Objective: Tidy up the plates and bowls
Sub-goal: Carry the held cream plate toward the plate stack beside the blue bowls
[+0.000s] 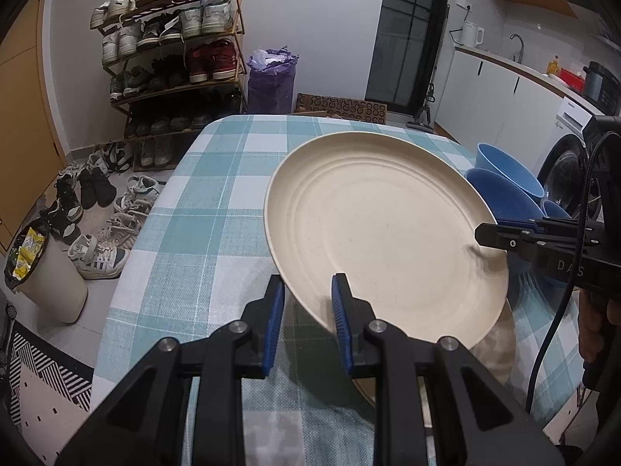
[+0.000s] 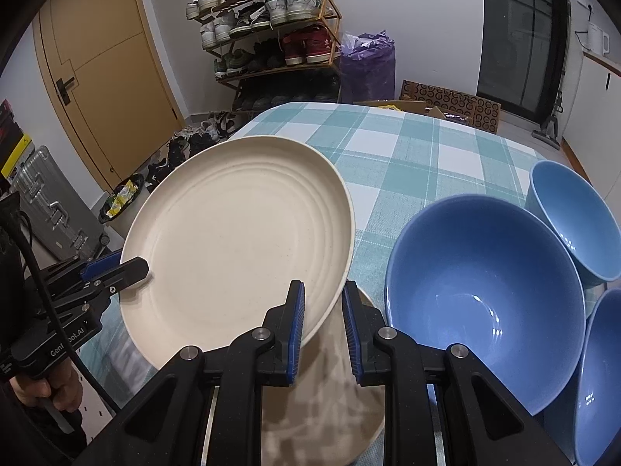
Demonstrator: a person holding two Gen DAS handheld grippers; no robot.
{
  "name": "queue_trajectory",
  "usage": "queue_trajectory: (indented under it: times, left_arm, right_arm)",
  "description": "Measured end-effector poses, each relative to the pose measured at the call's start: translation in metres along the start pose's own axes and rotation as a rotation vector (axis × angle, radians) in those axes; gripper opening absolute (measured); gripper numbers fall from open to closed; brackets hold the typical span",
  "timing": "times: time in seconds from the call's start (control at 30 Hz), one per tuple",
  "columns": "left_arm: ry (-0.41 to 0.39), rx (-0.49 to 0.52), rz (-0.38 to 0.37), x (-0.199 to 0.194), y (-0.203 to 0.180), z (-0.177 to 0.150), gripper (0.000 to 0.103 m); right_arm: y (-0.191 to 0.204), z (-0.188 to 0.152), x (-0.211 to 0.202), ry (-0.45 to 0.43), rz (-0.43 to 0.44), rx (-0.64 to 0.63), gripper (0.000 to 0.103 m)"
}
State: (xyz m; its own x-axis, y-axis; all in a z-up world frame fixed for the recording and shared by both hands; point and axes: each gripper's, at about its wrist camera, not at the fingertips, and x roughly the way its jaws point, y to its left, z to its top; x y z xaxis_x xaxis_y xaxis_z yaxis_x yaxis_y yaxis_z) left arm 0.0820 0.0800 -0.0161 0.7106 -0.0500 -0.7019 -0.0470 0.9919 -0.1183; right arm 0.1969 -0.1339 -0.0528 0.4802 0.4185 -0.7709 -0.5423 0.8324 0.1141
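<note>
A tabletop covered in a teal and white checked cloth is standing in a room with a loaded shoe rack, a wooden door, a purple bag and a washing machine. Letters reading "DAS" are showing on the right gripper, and part of a word beginning "Gen" on the left gripper. Both grippers are clamping opposite edges of a cream plate, holding it tilted just above another plate lying on the cloth. Three blue bowls are sitting just beside it, to the right.
</note>
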Motion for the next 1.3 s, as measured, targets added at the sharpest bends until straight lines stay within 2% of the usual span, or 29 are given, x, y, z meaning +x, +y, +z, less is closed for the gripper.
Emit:
queue_trajectory:
  times: [1.3]
  left_arm:
    - [0.064,0.061,-0.015,-0.002,-0.031,-0.033,0.023]
  right_arm:
    - [-0.014,-0.053,-0.022,0.031,-0.004,0.032,0.020]
